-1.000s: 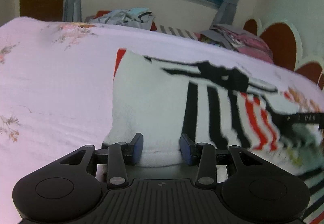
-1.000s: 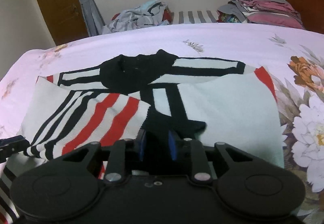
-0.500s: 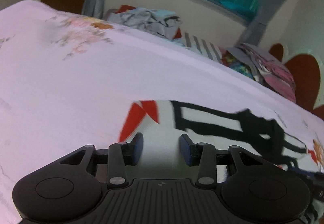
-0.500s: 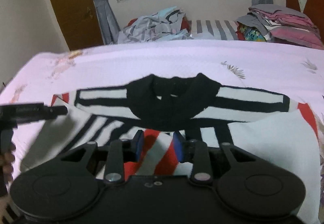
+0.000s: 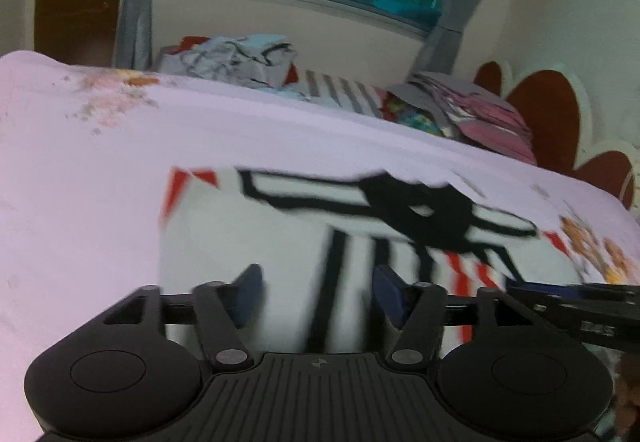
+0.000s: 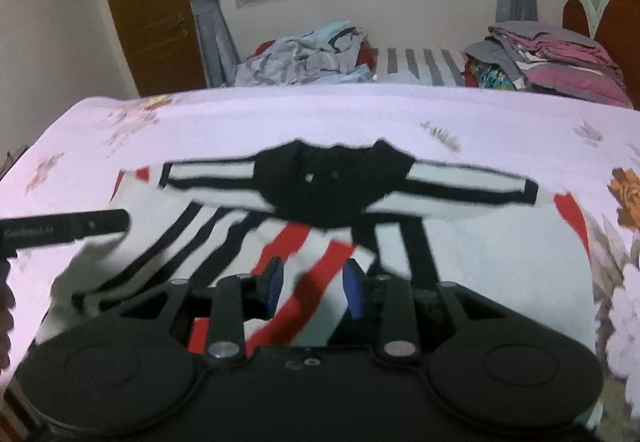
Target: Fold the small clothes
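A small white sweater point(image 6: 500, 270) with black and red stripes and a black collar point(image 6: 332, 186) lies on the pink floral bedsheet point(image 6: 280, 114), its sleeves folded over the body. It also shows in the left wrist view point(image 5: 248, 226). My left gripper point(image 5: 316, 294) is open and empty, over the sweater's left side. My right gripper point(image 6: 314, 286) is open and empty, above the red-striped sleeve point(image 6: 304, 242). Each gripper's body shows at the edge of the other's view.
A heap of unfolded clothes point(image 6: 304, 54) lies beyond the bed's far edge. A stack of folded pink and grey clothes point(image 6: 552, 62) sits at the far right by the headboard point(image 6: 616, 18). A window, curtains and a wooden door are behind.
My right gripper has let go of the black cloth it pinched, opened and pulled back. My left gripper has lifted off the sweater's edge and opened wider. The sleeve now lies on the body.
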Tool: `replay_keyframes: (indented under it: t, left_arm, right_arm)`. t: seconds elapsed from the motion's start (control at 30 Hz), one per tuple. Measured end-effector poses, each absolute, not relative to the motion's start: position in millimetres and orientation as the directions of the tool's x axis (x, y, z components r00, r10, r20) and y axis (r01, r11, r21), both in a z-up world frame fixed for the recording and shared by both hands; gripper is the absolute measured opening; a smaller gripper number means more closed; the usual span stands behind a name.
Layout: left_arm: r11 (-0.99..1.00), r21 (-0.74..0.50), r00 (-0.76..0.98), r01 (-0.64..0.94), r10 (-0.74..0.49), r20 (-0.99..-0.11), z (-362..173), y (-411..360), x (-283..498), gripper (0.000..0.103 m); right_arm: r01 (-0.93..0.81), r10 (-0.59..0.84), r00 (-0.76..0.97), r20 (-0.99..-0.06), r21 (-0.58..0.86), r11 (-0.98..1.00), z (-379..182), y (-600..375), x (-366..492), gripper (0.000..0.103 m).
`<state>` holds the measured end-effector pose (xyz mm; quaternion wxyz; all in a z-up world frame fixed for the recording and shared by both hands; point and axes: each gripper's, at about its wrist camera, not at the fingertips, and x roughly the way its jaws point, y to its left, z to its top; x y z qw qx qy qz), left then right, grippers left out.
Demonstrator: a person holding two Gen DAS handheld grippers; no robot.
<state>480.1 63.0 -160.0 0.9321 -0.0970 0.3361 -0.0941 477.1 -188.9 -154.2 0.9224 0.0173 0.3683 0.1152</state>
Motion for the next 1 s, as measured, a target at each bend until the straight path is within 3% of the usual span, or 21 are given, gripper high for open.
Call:
replay_keyframes:
  t: [0.17,0.33,0.63,0.8,1.0]
  left_arm:
    - [0.97,-0.192,0.704,0.152,-0.242,-0.668,-183,46,458,0.062]
    - [0.966,-0.225,0.687,0.127,-0.249,-0.682,-175,59,448,0.062]
    - [0.937,-0.32,0.668,0.137,-0.326,-0.669,-162,32,405,0.063]
    - [0.953,-0.255,0.629,0.163,-0.299,-0.717,-183,15,386,0.063]
    - [0.965,-0.156,0.63,0.21,-0.255,-0.734,-183,29,355,0.063]
  right_arm:
    - [-0.188,0.176,0.689,-0.703,0.061,0.98,-170,-198,454,0.032]
    - [-0.149,0.133,0.691,-0.711,0.039,0.988,-161,-218,434,0.032]
    - [-0.235,0.247,0.672,-0.698,0.115,0.965,-152,-211,388,0.036]
    - [-0.287,0.274,0.631,-0.726,0.109,0.952,-168,-189,377,0.035]
    - [-0.257,0.145,0.646,-0.75,-0.034,0.966,-173,-208,354,0.035]
